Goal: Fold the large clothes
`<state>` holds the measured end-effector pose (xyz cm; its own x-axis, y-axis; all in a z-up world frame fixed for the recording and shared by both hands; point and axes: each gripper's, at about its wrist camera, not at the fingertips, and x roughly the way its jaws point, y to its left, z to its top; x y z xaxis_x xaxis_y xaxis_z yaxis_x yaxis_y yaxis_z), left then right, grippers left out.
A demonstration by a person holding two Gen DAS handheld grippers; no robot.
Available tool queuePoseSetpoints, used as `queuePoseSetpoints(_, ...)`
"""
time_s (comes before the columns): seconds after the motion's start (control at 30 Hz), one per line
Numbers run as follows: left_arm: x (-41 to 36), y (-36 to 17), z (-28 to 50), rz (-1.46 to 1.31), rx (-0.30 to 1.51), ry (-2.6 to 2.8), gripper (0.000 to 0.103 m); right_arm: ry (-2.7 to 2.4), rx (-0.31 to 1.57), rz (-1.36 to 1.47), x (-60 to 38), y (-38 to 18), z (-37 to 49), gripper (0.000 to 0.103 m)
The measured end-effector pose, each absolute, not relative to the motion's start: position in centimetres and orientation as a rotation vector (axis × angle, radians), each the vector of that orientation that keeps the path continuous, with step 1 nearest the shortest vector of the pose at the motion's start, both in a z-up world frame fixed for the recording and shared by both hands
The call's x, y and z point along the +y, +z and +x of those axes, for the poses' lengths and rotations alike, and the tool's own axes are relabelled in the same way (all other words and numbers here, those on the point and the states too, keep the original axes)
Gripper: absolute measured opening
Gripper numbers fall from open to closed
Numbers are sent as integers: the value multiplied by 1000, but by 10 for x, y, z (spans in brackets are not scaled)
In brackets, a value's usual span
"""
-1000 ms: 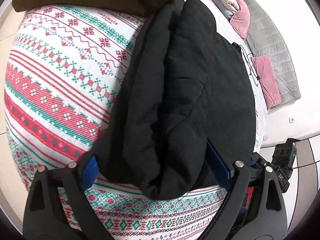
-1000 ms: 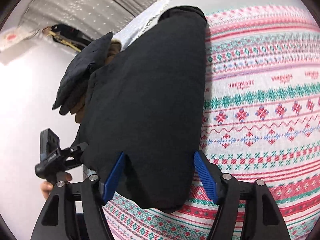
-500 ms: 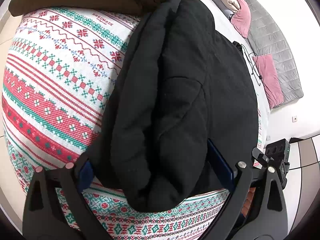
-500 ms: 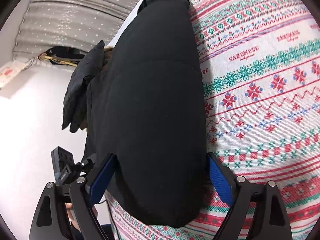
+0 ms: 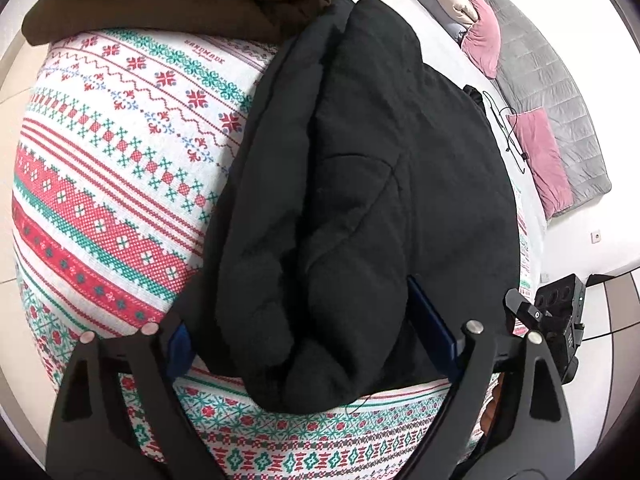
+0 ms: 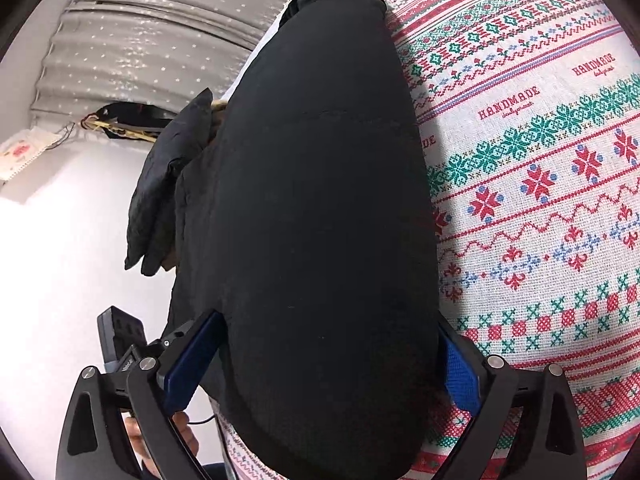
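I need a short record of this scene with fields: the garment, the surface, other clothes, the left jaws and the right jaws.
garment: bulky black padded jacket, folded into a thick bundle
surface: white tablecloth with red and green cross-stitch pattern
other clothes: folded dark brown garment at the far end
left gripper: jaws closing, wide around the near end of the jacket
right gripper: jaws opening, the jacket between them
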<state>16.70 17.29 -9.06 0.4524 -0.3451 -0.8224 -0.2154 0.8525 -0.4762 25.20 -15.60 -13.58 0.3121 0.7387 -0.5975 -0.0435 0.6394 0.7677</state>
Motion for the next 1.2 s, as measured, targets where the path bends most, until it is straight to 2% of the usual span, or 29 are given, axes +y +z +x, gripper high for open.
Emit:
queuePoseSetpoints(0.23, 170, -86, 166, -548, 1098, -82, 83, 568, 1137, 692, -155, -132, 251, 91)
queuePoseSetpoints(0.37, 169, -87, 167, -545, 1094, -77, 83, 561, 1126, 683, -156, -131, 248, 87)
queuePoseSetpoints(0.6, 170, -94, 170, -575, 1105, -90, 86, 567, 1129, 683, -157, -132, 248, 87)
queuePoseSetpoints(0.73, 167, -99, 176, -586, 1113, -104, 91, 590, 1133, 707, -157, -138, 253, 88)
queuePoseSetpoints(0.9, 160, -97, 178, -566, 1096, -84, 91, 600, 1129, 710, -154, -139, 256, 91)
queuePoseSetpoints(1.03, 152, -94, 179, -543, 1084, -80, 85, 590, 1120, 693, -152, -136, 253, 89)
queuePoseSetpoints(1.2, 145, -87, 180, -493, 1063, -88, 76, 575, 1104, 651, -147, -129, 251, 77)
